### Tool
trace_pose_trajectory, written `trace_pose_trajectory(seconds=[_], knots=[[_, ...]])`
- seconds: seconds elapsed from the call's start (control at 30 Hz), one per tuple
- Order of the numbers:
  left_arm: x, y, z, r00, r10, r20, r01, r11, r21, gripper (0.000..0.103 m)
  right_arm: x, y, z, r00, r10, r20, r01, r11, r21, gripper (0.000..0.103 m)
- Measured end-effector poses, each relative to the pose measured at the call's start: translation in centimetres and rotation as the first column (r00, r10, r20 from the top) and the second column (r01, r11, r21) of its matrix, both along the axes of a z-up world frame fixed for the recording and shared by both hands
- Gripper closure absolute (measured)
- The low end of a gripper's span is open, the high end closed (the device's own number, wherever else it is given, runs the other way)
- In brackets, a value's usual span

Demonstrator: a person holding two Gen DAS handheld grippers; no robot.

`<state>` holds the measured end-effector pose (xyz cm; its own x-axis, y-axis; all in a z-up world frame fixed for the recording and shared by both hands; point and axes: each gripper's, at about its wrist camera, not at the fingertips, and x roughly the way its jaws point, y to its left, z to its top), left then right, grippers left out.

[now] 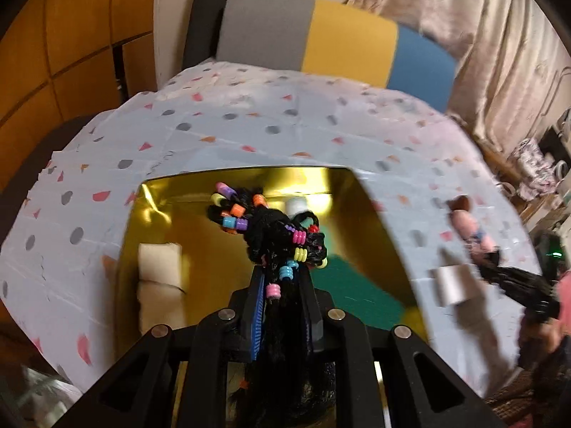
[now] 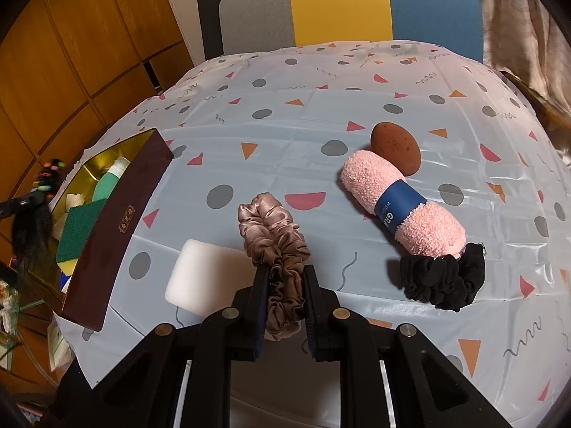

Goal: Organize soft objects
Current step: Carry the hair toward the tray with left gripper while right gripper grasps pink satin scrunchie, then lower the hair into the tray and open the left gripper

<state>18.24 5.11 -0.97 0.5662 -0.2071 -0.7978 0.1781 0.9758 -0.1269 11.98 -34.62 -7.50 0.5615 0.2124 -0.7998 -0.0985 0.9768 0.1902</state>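
My left gripper is shut on a black braided hairpiece with coloured beads and holds it above the gold-lined box. In the box lie a white sponge, a green scouring sponge and a white-capped tube. My right gripper is shut on a taupe satin scrunchie on the patterned tablecloth. Beside it lie a white foam block, a pink rolled towel with a blue band, a brown egg-shaped sponge and a black scrunchie.
The box, dark red outside, stands at the table's left edge. A chair with a grey, yellow and blue back is behind the table. Wooden cabinets are to the left and a curtain to the right.
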Motion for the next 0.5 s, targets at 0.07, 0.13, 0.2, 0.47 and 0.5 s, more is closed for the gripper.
trace_pose_trajectory(seconds=[0.07,0.13,0.2,0.47,0.5], knots=[[1.5,0.7,-1.1,0.999,0.009,-0.031,-0.009,1.000,0.010,0.087,0.0,0.0,-0.1,1.000,-0.001,-0.003,0.001,1.000,-0.007,0.085],[2.8,0.9,-1.9,0.999,0.027,-0.023,-0.026,0.999,0.029,0.087,0.0,0.1,-0.2,1.000,0.000,-0.007,0.000,1.000,-0.008,0.085],[4.0,0.7,-2.6,0.999,0.039,-0.035,-0.037,0.998,0.053,0.087,0.1,0.1,-0.4,1.000,0.002,-0.012,-0.002,1.000,-0.013,0.085],[3.5,1.5,-2.9,0.992,0.119,-0.037,-0.118,0.993,0.021,0.079,0.2,0.3,-1.1,0.999,0.011,-0.035,-0.012,0.999,-0.029,0.085],[3.1,1.5,-2.7,0.991,0.130,-0.036,-0.129,0.991,0.019,0.079,0.2,0.3,-1.1,0.999,0.010,-0.036,-0.011,0.999,-0.031,0.085]])
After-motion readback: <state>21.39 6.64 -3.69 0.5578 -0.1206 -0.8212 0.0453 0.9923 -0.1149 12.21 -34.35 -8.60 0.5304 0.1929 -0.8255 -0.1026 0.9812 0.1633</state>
